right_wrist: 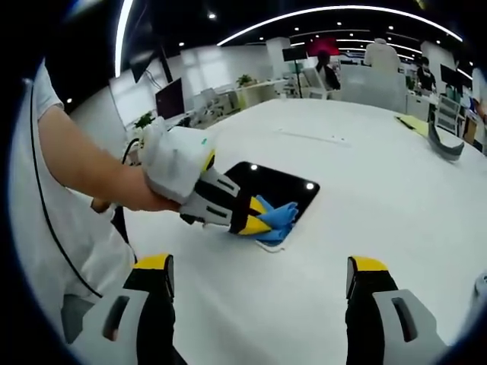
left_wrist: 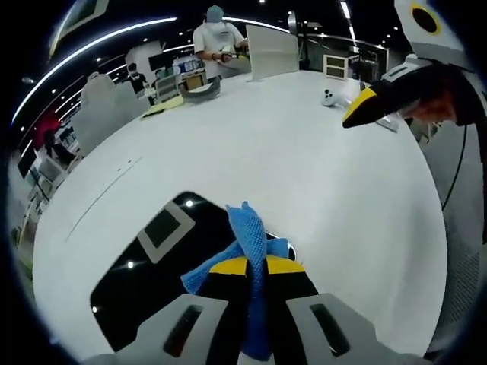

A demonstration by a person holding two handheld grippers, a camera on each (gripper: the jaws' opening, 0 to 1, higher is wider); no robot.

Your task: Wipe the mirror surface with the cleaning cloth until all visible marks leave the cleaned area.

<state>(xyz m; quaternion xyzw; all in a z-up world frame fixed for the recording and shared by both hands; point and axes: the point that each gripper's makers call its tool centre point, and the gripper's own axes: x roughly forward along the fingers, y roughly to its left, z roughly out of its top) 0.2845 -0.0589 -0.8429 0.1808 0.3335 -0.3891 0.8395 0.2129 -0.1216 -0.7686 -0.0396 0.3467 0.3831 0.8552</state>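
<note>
The mirror is a dark, glossy, flat panel that lies on the white table, and small ceiling lights are reflected in it. In the left gripper view it sits just ahead of the left claw and a little to the left of it, and a pale rectangular reflection shows in the part of the mirror away from the claw. The left claw is clenched on the blue cleaning cloth, with both yellow-tipped jaws pressed together on the fabric; the cloth rests at the edge of the mirror, partly over the dark glass and partly over the table. Well beyond the mirror, at the far edge of the table, a person stands beside a white upright panel. To the right of the mirror, far across the table, the right claw comes into this view with a yellow tip. In the right gripper view the left claw, held by a hand in a white glove, presses the cloth on the near corner of the mirror. The right claw is released: its two jaws stand wide apart, nothing between them, above the bare table on the near side of the mirror.
</note>
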